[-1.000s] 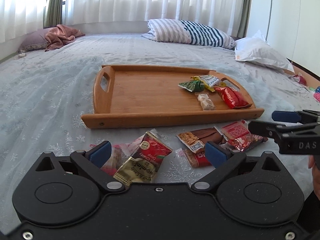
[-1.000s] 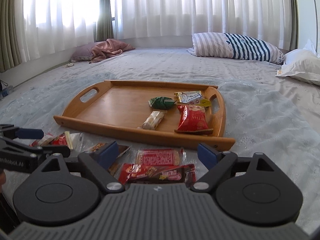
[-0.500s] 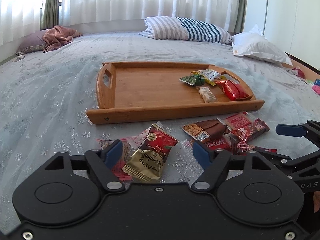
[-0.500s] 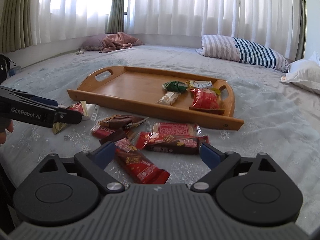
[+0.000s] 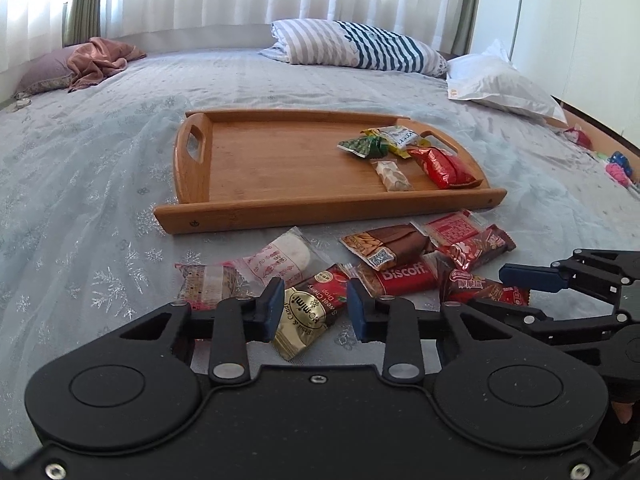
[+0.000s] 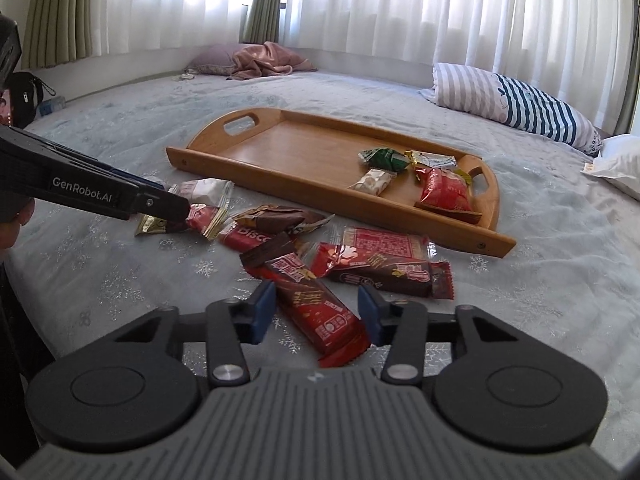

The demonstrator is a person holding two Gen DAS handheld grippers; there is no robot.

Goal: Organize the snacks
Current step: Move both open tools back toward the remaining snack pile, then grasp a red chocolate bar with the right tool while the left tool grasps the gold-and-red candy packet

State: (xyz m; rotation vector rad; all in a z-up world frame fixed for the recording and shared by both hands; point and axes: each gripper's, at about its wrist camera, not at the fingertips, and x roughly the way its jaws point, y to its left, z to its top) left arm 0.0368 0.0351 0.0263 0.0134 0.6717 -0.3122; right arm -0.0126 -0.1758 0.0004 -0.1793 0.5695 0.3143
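Note:
A wooden tray (image 5: 280, 168) lies on the bed and holds several snacks at its right end, among them a red bag (image 5: 438, 165). More snack packets lie loose on the bedspread in front of it. My left gripper (image 5: 314, 311) is half closed around a red-and-gold cherry candy packet (image 5: 308, 314), its pads close to the packet's sides. My right gripper (image 6: 316, 312) is half closed around a long red bar (image 6: 316, 304), pads close to its sides. The tray also shows in the right wrist view (image 6: 304, 156). Neither packet is lifted.
A Biscoff packet (image 5: 400, 278), a brown packet (image 5: 388, 242) and a white round rice cracker (image 5: 280, 260) lie among the loose pile. A striped pillow (image 5: 360, 48) and a white pillow (image 5: 500, 84) lie at the bed's far side. A pink cloth (image 5: 104, 56) lies far left.
Both grippers have pulled back and lowered toward the loose pile. Both have narrowed their jaws, the left around the cherry candy packet and the right around the long red bar.

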